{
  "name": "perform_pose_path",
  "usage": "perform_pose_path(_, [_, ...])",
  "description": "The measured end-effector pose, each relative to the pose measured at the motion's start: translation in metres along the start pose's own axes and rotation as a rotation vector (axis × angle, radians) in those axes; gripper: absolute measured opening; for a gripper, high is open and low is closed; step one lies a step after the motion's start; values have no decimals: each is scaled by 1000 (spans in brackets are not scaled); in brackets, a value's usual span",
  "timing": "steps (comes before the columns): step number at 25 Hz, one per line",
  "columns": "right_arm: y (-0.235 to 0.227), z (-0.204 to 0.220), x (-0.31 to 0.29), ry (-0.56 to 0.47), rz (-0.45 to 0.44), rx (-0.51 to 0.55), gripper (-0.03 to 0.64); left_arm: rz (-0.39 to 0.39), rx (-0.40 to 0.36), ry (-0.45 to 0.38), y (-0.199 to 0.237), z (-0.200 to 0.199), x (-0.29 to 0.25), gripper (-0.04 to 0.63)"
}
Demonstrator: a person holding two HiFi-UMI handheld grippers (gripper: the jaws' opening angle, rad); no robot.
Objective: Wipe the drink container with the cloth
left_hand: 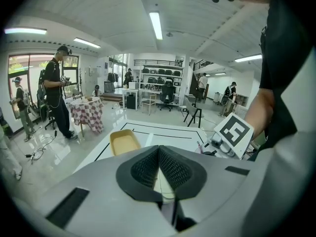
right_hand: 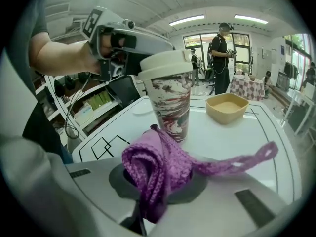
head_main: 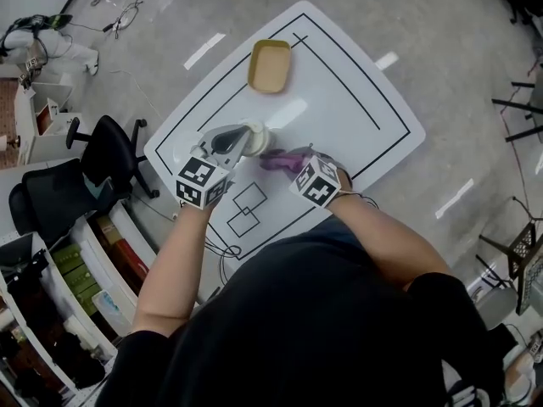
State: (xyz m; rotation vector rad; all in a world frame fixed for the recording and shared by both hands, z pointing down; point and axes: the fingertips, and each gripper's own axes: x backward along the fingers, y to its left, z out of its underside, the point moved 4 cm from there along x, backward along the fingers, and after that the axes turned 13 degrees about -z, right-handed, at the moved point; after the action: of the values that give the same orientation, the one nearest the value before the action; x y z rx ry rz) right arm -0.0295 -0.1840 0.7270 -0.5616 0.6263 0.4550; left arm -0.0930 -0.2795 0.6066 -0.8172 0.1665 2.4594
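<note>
One lidded paper cup (right_hand: pixel 170 100), one purple cloth (right_hand: pixel 155 169), one shallow yellow tray (head_main: pixel 270 64), one white table (head_main: pixel 365 100)

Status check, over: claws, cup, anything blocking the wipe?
Left claw shut on cup at its lid. Right claw shut on purple cloth, close by cup, contact unclear. Yellow tray stands apart, nothing blocking.

Upright marbled cup (right_hand: pixel 170 100), bunched purple cloth (right_hand: pixel 158 174)
</note>
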Motion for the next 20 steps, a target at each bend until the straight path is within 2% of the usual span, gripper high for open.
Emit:
perform_pose_path(6, [8, -39, 50, -42, 49, 143, 74, -5, 17, -5, 0, -3, 3, 21])
perform_pose_path(11, [-4, -71, 59, -89, 80, 190, 74, -9, 24, -6, 1, -2, 3, 21])
perform_pose_path(17, [-26, -73, 46, -80, 80, 173, 74, -21, 46, -12, 1, -5, 1, 21])
perform_pose_path(20, [-38, -63, 33, -47, 87, 200, 72, -13, 69, -9, 2, -6, -2, 21])
